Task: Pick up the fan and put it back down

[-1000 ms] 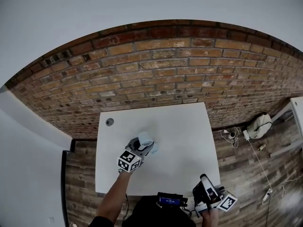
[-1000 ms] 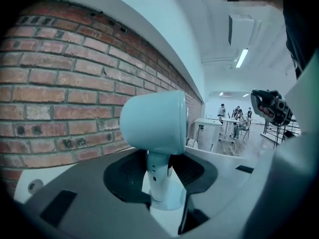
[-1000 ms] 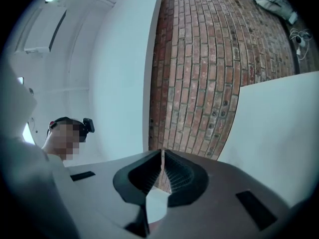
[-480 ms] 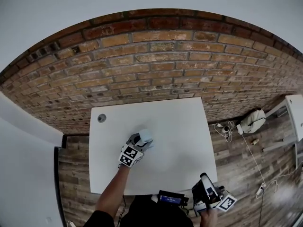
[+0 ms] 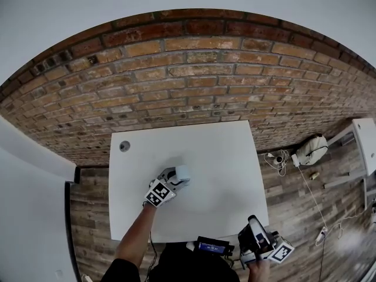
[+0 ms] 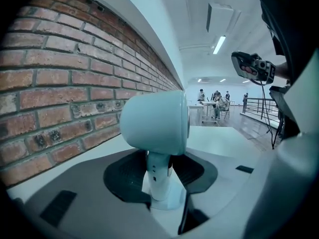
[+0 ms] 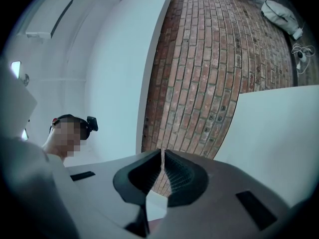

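Observation:
A small pale-blue fan with a round head and a white stem is over the middle of the white table. My left gripper is shut on the stem, a dark pad on either side of it, just above the fan's white base. Whether the base touches the tabletop I cannot tell. My right gripper is held off the table's near right corner, tilted up towards the brick wall, with its pads closed together on nothing. It also shows in the left gripper view as the right gripper.
A brick wall runs behind the table. A round grey grommet sits at the table's far left corner. On the wooden floor to the right lie a white bag and cables. Another white table stands at the right edge.
My left gripper has come down towards the tabletop with the fan in it and has rolled a little. The right gripper has kept still.

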Action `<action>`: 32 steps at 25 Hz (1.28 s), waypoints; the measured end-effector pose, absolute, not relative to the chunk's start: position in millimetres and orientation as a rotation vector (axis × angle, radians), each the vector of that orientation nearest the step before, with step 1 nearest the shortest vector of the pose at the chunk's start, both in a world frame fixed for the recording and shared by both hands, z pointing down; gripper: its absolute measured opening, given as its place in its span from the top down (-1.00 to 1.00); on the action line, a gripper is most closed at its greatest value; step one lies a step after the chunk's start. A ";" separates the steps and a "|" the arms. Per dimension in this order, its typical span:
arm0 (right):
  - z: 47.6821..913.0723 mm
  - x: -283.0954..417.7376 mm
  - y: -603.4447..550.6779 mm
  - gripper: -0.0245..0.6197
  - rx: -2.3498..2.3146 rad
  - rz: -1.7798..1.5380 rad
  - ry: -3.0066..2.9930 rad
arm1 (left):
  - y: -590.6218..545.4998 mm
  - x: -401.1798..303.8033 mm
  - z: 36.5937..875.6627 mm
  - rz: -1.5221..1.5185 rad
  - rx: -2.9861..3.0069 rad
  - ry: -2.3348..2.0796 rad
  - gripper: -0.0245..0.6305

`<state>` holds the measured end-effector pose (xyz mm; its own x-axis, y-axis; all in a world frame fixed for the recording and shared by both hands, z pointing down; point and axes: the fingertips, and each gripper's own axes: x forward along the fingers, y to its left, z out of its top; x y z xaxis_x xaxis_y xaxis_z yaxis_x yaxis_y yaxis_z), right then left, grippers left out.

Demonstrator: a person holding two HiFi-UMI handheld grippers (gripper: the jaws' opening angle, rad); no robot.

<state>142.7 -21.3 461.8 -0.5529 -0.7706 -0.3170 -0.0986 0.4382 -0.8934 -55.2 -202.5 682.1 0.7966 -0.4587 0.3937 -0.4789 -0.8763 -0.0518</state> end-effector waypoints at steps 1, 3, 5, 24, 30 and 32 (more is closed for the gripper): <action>460.9 141.9 -21.7 0.90 -0.737 -1.140 1.949 | -202.5 -54.8 682.1 0.624 2.932 -0.768 0.41; 460.7 141.1 -22.0 0.90 -0.752 -1.136 1.962 | -202.3 -54.1 681.9 0.622 2.933 -0.779 0.41; 458.1 140.4 -22.8 0.90 -0.754 -1.121 1.971 | -202.2 -54.2 681.8 0.616 2.930 -0.799 0.41; 454.3 139.0 -11.1 0.90 -0.725 -1.093 1.988 | -183.7 -113.8 684.2 0.440 2.651 -1.086 0.12; 459.0 141.8 -9.7 0.90 -0.635 -1.124 1.993 | -85.9 -201.5 685.1 -0.062 2.173 -1.339 0.12; 459.3 139.6 -11.2 0.90 -0.585 -1.139 1.998 | -53.2 -227.4 674.1 -0.250 2.035 -1.394 0.13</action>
<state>139.6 -11.2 459.3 -0.6149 -0.6901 -0.3815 -0.0232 0.4994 -0.8661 -227.4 -53.2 674.1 0.4165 -0.8873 0.1981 -0.7634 -0.2230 0.6062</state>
